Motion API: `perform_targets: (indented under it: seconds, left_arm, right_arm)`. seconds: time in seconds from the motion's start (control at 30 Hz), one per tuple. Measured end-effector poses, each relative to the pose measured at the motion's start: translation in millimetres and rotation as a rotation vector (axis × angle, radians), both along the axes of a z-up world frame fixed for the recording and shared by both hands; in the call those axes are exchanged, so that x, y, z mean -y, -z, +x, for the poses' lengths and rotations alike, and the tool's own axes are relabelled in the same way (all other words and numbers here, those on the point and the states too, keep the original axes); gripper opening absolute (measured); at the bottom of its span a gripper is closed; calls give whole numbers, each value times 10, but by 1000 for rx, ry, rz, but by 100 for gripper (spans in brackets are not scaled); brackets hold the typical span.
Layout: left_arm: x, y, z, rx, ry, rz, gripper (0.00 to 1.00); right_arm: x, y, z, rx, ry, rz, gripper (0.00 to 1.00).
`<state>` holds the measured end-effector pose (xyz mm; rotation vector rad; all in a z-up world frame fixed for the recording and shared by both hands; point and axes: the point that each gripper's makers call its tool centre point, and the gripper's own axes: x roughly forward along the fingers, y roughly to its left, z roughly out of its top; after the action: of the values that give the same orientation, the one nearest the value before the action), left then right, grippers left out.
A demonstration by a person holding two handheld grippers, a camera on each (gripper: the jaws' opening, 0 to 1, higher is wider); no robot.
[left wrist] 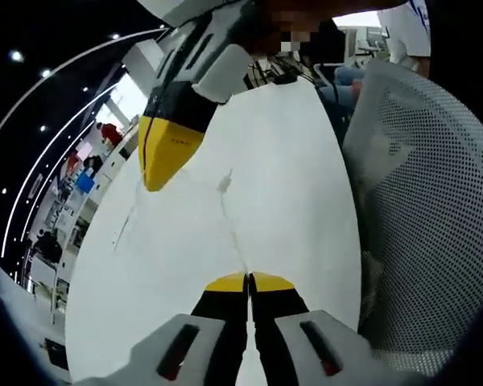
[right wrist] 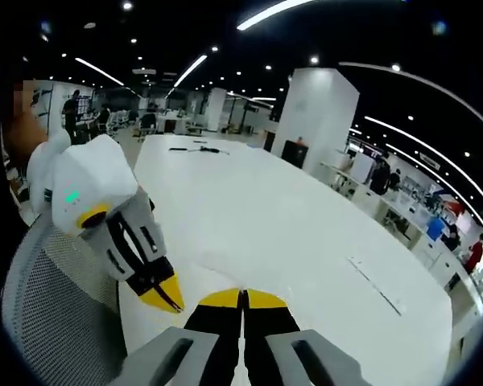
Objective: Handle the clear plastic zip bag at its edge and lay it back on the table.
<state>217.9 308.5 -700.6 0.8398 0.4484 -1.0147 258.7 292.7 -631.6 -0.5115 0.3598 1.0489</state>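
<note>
Could lose the bag (left wrist: 225, 186), a near-invisible film running ahead from the left tongs (left wrist: 248, 281), pinched shut on its edge, toward the right tongs (left wrist: 158, 178), also closed but with no sure grip: slips free under any tug. In the left gripper view, can trace its crease; in the right gripper view, cannot make out the film, just the table (right wrist: 306, 241).
</note>
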Motion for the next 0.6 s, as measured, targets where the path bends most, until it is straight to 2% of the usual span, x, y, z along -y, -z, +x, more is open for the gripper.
perform_targets:
  seconds: [0.23,0.33,0.43,0.53,0.6]
  left_arm:
    - [31,-138,-37,-37,-27,-97,0]
    - [7,-191,-128,-57,-8,-90,0]
    - [-37,-259,-194,-63,-13,-107,0]
    - [-114,-352,-211,-51,-44,-151,3]
    - [-175,-444,-188,-32,-87,-211,7]
  right_arm:
    - [-28,283,60,-23,22,-45,0]
    - [-58,461,36,-55,28,-71,0]
    - [-75,553,30,-69,39,-82,0]
    - [-66,630,55,-69,55,-93,0]
    - [-22,652,91,-21,58,-129,0]
